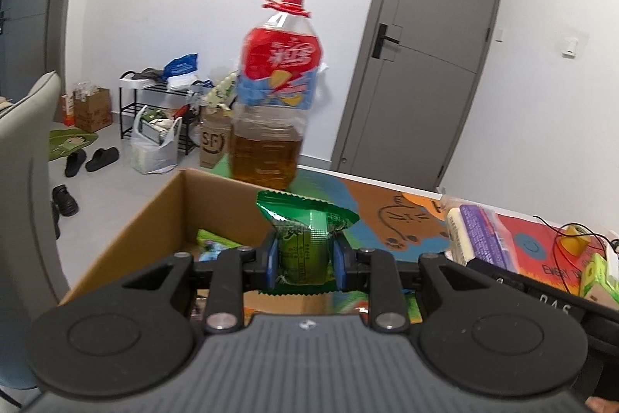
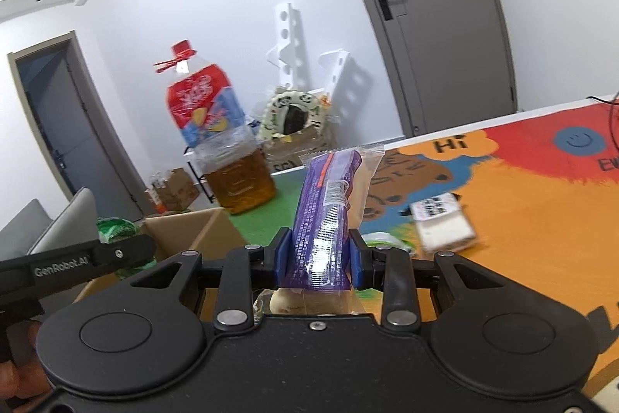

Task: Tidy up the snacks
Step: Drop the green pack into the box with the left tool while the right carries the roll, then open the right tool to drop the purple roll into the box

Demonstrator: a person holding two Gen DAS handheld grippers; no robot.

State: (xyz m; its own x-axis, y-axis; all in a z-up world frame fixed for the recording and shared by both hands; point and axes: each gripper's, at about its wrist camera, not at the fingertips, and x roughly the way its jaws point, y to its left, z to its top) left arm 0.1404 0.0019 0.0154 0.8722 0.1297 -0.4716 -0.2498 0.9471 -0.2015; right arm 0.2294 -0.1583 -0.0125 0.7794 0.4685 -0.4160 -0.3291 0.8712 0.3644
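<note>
My left gripper (image 1: 305, 264) is shut on a green snack packet (image 1: 305, 235) and holds it above the open cardboard box (image 1: 154, 211) at the table's left end. Another green packet (image 1: 211, 240) lies inside the box. My right gripper (image 2: 319, 260) is shut on a purple wrapped snack (image 2: 329, 204) and holds it upright above the table, to the right of the box (image 2: 193, 231). The purple snack also shows in the left wrist view (image 1: 479, 233), and the green packet shows in the right wrist view (image 2: 116, 229).
A large oil bottle (image 1: 274, 95) with a red cap stands on the colourful table mat (image 2: 522, 188) just behind the box. A white wrapped snack (image 2: 441, 221) lies on the mat. A black cable (image 1: 568, 239) and a green carton (image 1: 595, 275) sit at the right.
</note>
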